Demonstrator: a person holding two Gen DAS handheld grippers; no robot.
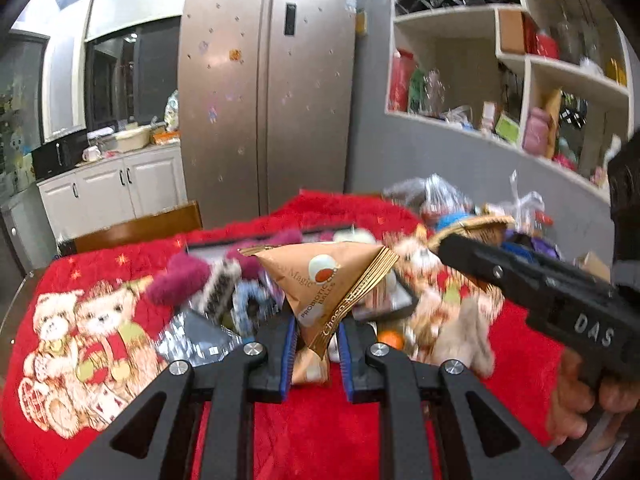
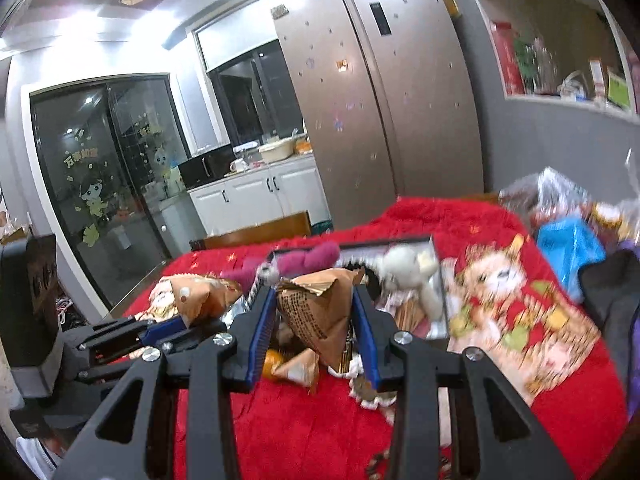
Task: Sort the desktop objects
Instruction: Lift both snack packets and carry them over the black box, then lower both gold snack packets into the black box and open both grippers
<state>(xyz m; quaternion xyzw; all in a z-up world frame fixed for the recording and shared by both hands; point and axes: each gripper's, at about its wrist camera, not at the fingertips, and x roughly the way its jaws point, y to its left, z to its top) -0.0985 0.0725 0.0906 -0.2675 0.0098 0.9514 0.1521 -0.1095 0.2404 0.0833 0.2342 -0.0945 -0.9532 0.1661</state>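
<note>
My left gripper (image 1: 316, 334) is shut on a tan pyramid-shaped snack packet (image 1: 320, 280), pinched low between the blue pads (image 1: 289, 344) and held above the red bear-print cloth (image 1: 80, 272). My right gripper (image 2: 314, 320) is shut on a second tan pyramid packet (image 2: 320, 304) with printed text. In the right wrist view the left gripper (image 2: 176, 326) and its packet (image 2: 200, 296) show at the left. A third small tan packet (image 2: 298, 368) lies on the cloth below. A dark-framed tray (image 2: 438, 280) behind holds a purple fuzzy item (image 1: 180, 280) and a white plush toy (image 2: 404, 268).
Plastic bags (image 1: 440, 200), a wicker basket (image 1: 480, 226) and a blue bag (image 2: 568, 248) crowd the table's far right. An orange object (image 1: 390, 338) lies near the tray. A wooden chair back (image 1: 140, 228) stands at the table's far-left edge. A hand (image 1: 576, 400) shows at the right.
</note>
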